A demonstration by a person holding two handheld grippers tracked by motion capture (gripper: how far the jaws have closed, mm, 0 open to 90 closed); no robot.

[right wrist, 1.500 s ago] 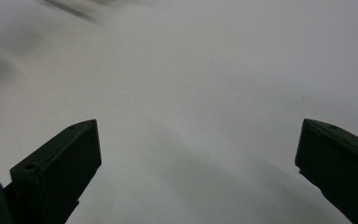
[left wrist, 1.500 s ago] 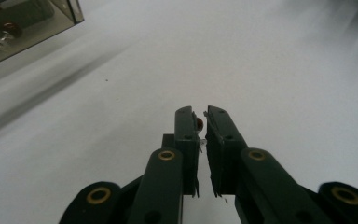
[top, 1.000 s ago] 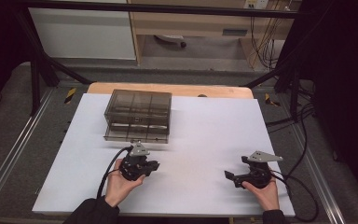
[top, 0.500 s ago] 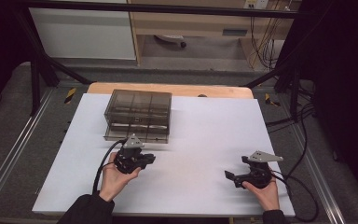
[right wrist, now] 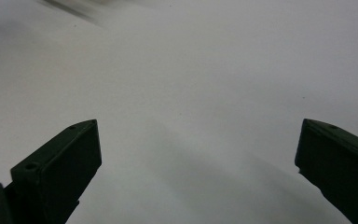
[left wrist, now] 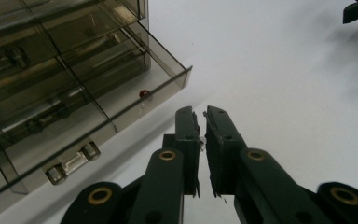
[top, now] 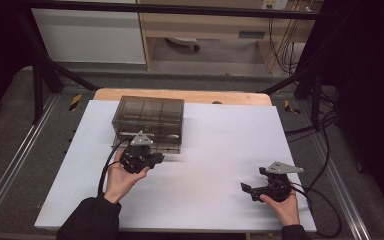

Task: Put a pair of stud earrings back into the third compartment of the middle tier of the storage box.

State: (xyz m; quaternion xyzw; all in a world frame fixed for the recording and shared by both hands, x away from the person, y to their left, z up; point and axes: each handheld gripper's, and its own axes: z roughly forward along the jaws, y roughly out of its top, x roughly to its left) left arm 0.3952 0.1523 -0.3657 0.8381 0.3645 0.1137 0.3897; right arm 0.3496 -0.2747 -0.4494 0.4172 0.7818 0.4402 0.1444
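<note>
A smoky see-through compartment box [top: 150, 119] stands at the back left of the white table top [top: 225, 140]. My left gripper [top: 158, 159] hovers just in front of the box's front edge, its jaws pointing right. In the left gripper view the box [left wrist: 60, 79] lies to the left, with a small metal latch [left wrist: 72, 162] on its front wall and a tiny red bead [left wrist: 144, 94] inside. The left gripper [left wrist: 201, 116] is shut with nothing between its jaws. My right gripper [top: 246, 188] rests near the front right, and there the right gripper [right wrist: 198, 140] stands wide open over bare white surface.
A wooden strip [top: 180, 95] edges the table's far side. Metal rails [top: 20, 160] run along both sides, and cables [top: 325, 210] trail off to the right. White cabinets and a frame stand beyond the table.
My left gripper has moved forward and a little right, from mid-table up to the box's front edge. The right gripper has stayed in place.
</note>
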